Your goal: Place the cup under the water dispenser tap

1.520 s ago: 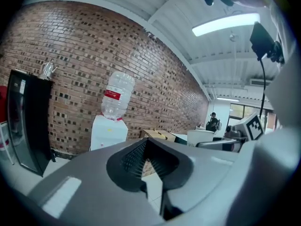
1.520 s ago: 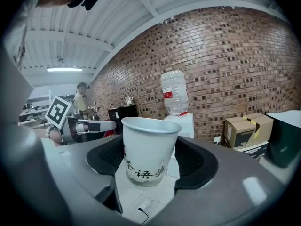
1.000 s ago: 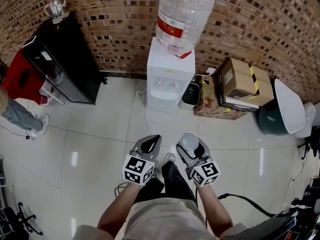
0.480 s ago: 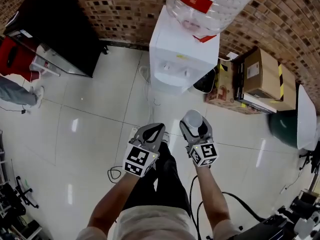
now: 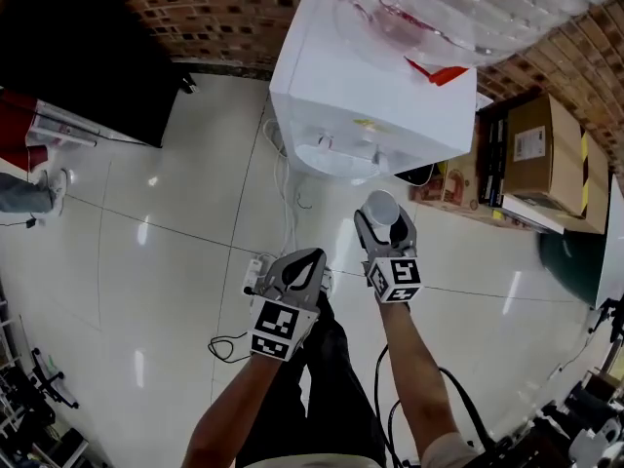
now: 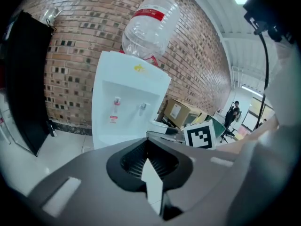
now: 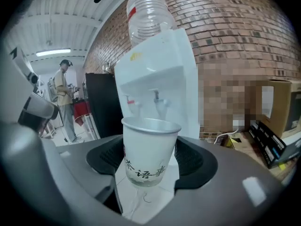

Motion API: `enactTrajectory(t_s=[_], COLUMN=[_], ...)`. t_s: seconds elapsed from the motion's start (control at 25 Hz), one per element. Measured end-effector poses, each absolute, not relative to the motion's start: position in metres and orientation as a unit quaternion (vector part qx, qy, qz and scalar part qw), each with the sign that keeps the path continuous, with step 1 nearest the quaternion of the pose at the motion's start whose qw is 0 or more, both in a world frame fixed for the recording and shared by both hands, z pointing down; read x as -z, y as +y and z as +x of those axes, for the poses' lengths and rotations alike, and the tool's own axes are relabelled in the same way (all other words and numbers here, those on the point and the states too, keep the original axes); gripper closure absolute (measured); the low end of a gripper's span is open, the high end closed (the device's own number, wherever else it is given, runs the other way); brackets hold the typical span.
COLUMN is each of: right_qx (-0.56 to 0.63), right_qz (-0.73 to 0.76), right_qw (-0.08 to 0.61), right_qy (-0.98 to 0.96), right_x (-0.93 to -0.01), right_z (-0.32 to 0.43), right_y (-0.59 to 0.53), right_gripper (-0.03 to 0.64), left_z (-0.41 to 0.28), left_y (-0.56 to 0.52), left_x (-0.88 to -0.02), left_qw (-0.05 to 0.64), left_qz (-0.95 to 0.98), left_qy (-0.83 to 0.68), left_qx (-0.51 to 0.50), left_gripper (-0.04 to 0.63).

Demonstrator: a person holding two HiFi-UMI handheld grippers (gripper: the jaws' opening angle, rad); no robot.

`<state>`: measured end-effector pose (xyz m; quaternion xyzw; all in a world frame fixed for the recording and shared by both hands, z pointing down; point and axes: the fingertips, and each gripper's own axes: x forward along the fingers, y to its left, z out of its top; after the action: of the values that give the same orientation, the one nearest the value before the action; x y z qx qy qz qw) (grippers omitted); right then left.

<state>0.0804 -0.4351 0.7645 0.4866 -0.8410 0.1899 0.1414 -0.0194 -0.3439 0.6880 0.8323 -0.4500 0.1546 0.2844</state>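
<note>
A white water dispenser (image 5: 390,96) with a clear bottle (image 5: 468,8) on top stands against the brick wall. Its two taps (image 5: 327,142) sit in a recess on the front. My right gripper (image 5: 382,217) is shut on a white paper cup (image 5: 380,206), held upright a short way in front of the dispenser. In the right gripper view the cup (image 7: 148,149) sits between the jaws, below and short of the taps (image 7: 158,98). My left gripper (image 5: 310,258) hangs lower and to the left, shut and empty; in its own view the jaws (image 6: 150,145) meet in front of the dispenser (image 6: 127,102).
Cardboard boxes (image 5: 546,159) stand right of the dispenser, with a green bin (image 5: 575,261) beyond. A black cabinet (image 5: 78,57) is at the left. A power strip with cable (image 5: 255,271) lies on the tiled floor near my feet. A person (image 7: 63,102) stands far left.
Both grippers have moved forward and down toward the dispenser, which now fills the top of the head view. The cup has stayed in the right gripper.
</note>
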Motion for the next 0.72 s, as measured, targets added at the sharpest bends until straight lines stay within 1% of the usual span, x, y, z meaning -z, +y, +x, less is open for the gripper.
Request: enactTrajectory(t_s=[0.28,0.48,0.72], right_qx=[-0.195,-0.161,-0.124], right_qz=[0.505,0.5,0.514], right_qw=[0.129,0.144,0.136], right_qy=[-0.831,-0.838,-0.838], right_x=[-0.823,-0.852,-0.866], right_z=[0.093,0.08,0.075], right_y=[-0.479,-0.499,-0.522], right_gripper=[0.291,0.291,0.291], left_z=[-0.002,-0.007,-0.009], left_y=[-0.383,-0.393,-0.391], left_x=[-0.737,-0.758,-0.776], left_qw=[0.289,0.292,0.307], left_qz=[0.84,0.834,0.83], left_qy=[-0.429,-0.437,-0.442], left_qx=[-0.166,-0.168,-0.149], left_gripper=[0.583,0.583,0.583])
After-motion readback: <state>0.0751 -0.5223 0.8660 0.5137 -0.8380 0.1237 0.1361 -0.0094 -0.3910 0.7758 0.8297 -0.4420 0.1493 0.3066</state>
